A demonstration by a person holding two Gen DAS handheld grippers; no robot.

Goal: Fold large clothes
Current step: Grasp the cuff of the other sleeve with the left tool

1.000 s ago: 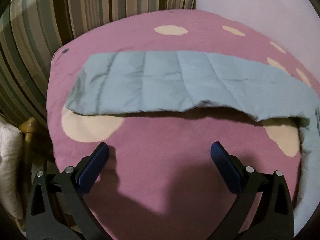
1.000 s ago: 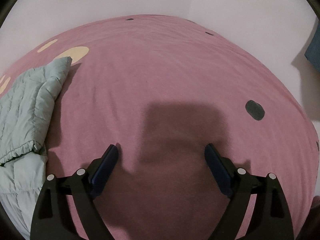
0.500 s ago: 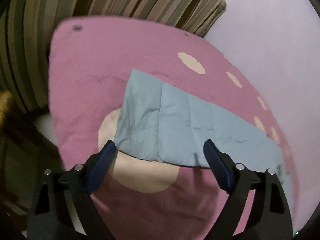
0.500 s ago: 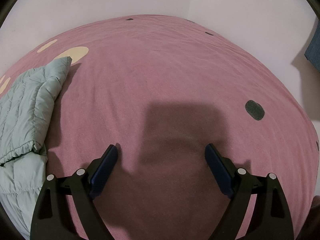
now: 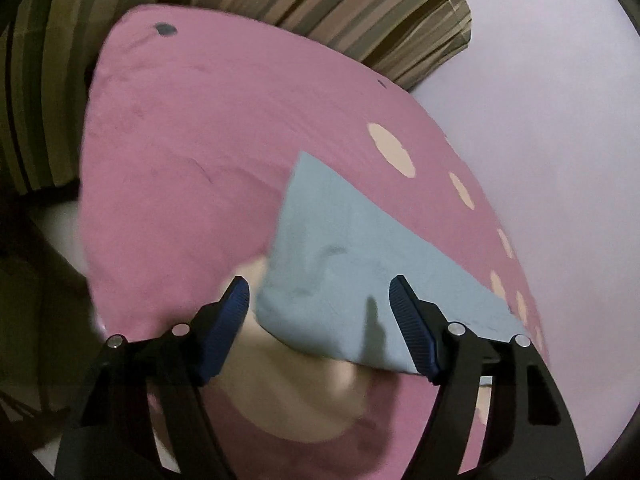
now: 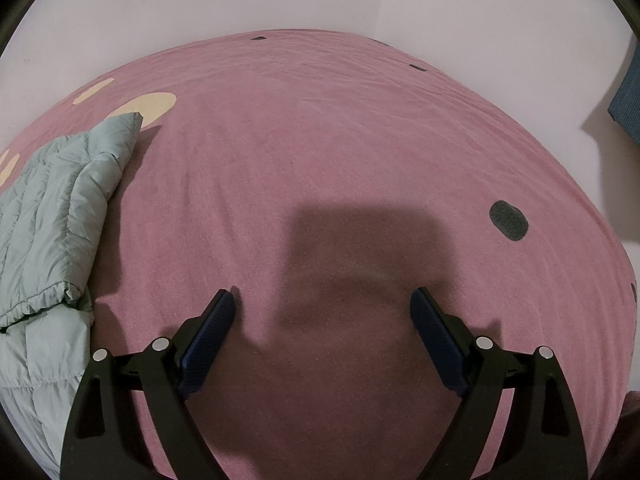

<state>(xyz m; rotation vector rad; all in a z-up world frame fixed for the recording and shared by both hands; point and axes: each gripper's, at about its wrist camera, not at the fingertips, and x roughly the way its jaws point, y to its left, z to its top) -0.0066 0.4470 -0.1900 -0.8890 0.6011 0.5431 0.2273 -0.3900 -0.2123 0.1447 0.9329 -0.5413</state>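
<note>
Left gripper (image 5: 320, 312), brought up to the garment (image 5: 340, 280) end, jaws narrowing yet apparently unclamped; right gripper (image 6: 324, 336) held apart, empty.

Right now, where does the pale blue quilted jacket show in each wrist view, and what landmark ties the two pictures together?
Left wrist: the jacket fills lower centre, one end lying between the left gripper fingers, pads not pressing it.
Right wrist: the jacket lies at the left edge, well clear of the open right gripper.
Shared landmark: the pink bedspread with cream spots.
</note>
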